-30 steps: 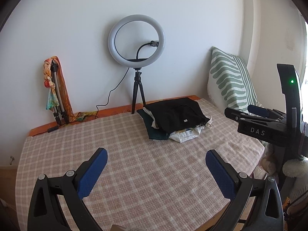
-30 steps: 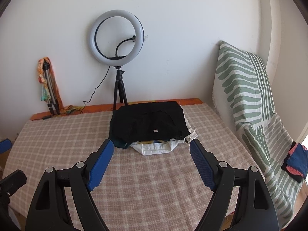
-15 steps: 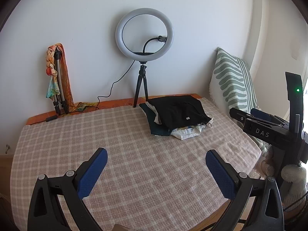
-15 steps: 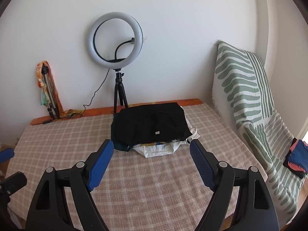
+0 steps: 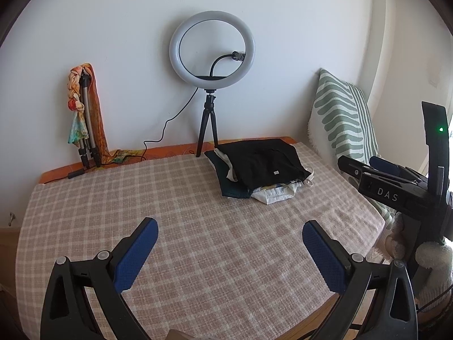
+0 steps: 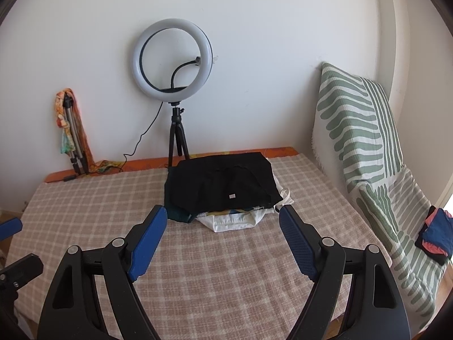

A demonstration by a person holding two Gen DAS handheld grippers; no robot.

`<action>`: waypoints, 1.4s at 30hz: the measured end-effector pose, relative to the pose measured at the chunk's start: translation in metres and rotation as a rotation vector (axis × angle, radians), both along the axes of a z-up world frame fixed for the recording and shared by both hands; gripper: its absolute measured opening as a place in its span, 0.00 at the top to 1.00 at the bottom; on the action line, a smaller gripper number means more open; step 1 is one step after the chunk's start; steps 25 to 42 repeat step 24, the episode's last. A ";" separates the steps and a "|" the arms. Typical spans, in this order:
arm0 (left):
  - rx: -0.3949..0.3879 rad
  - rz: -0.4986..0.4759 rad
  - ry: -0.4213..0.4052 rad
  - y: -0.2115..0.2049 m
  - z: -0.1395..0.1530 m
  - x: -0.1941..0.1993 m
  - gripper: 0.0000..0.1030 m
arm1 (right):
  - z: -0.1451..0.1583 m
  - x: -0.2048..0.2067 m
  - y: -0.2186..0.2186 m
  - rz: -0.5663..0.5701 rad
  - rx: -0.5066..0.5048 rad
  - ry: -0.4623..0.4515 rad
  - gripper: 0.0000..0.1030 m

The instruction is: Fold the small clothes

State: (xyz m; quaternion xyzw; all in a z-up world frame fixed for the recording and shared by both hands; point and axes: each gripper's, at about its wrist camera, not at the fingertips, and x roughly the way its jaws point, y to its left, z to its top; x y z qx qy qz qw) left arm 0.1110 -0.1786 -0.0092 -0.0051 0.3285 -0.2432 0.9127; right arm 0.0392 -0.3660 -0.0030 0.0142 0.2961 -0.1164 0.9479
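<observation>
Both jaws spread and empty, the right gripper [image 6: 222, 216] risks pinching several layers — the clothes pile [image 6: 223, 189] at frame centre sits loosely stacked.

Left gripper [image 5: 229, 242]: jaws spread wide, blue pads [image 5: 136, 255] facing each other, nothing between them. Right gripper [image 6: 222, 233]: jaws likewise spread wide, blue pads [image 6: 297, 243] bare, nothing held. Both point forward, level, side by side.

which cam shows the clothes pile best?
Right wrist: the pile sits centered, closer, just beyond the open right claw. Left wrist shows it smaller, off to the right, at an angle.
</observation>
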 end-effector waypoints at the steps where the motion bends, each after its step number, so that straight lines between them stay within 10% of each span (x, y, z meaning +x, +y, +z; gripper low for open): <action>1: 0.006 0.001 0.000 0.000 0.000 0.000 0.00 | 0.000 0.000 0.000 0.002 -0.001 0.000 0.21; 42: 0.064 0.010 0.008 -0.023 -0.016 0.006 0.00 | -0.013 0.001 -0.013 0.002 0.010 0.031 0.21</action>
